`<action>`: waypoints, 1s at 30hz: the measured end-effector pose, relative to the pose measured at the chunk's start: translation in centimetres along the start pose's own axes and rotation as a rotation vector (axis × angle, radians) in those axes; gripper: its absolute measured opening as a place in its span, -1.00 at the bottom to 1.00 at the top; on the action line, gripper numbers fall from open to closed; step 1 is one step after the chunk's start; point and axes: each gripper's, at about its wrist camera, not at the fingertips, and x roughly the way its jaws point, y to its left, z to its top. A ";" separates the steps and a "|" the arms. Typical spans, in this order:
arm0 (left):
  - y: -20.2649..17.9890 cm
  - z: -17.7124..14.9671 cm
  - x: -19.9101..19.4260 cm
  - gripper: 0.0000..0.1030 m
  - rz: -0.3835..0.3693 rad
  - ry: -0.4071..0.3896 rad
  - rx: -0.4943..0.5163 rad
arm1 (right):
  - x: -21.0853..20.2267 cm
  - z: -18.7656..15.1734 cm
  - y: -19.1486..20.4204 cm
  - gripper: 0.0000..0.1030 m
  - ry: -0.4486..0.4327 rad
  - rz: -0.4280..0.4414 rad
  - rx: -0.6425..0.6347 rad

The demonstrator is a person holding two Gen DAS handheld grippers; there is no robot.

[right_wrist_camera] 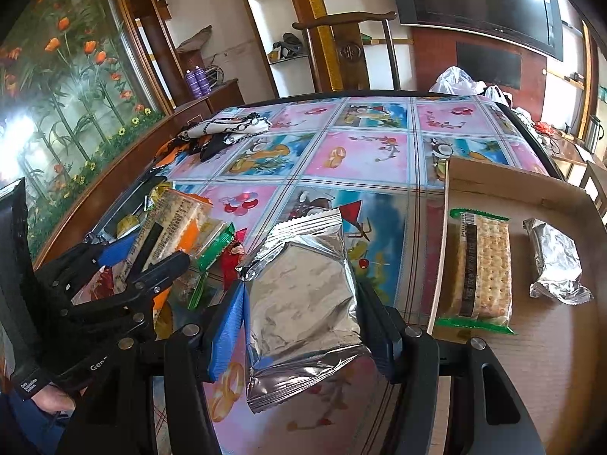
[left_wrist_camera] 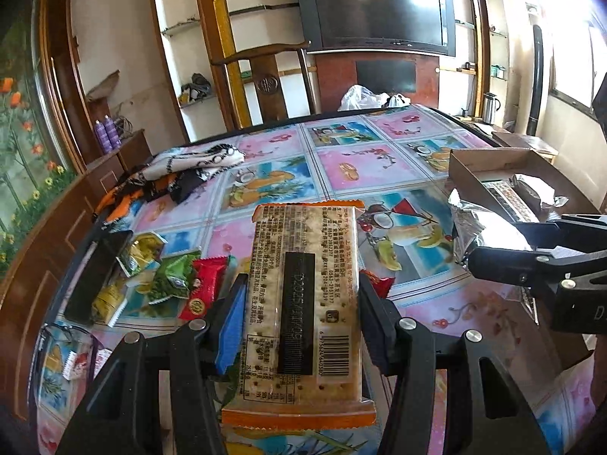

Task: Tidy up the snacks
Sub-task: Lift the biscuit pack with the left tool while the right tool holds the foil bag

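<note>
Silver foil crinkles between my right tongs point(right_wrist_camera: 301, 299), which pinch the foil snack pouch point(right_wrist_camera: 303, 303) by its sides above the counter point(right_wrist_camera: 364, 155); my left tongs point(left_wrist_camera: 299, 303) clamp the orange-edged cracker packet point(left_wrist_camera: 303, 303) likewise; I judge both belong in the cardboard box point(right_wrist_camera: 493, 174) to my right, beside the green-edged cracker packet point(right_wrist_camera: 481, 269) and the small foil packet point(right_wrist_camera: 554, 261) lying there; keep each flat, lower gently, release only once it rests; loose sweets point(left_wrist_camera: 170, 276) wait at left on the glossy fruit-print cover; a wooden chair point(left_wrist_camera: 265, 76) and a television point(left_wrist_camera: 379, 7) stand beyond.
</note>
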 end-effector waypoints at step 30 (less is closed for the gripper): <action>0.0 -0.1 0.4 0.03 -0.001 0.019 -0.001 | 0.5 -0.2 -0.3 0.22 0.012 -0.001 0.006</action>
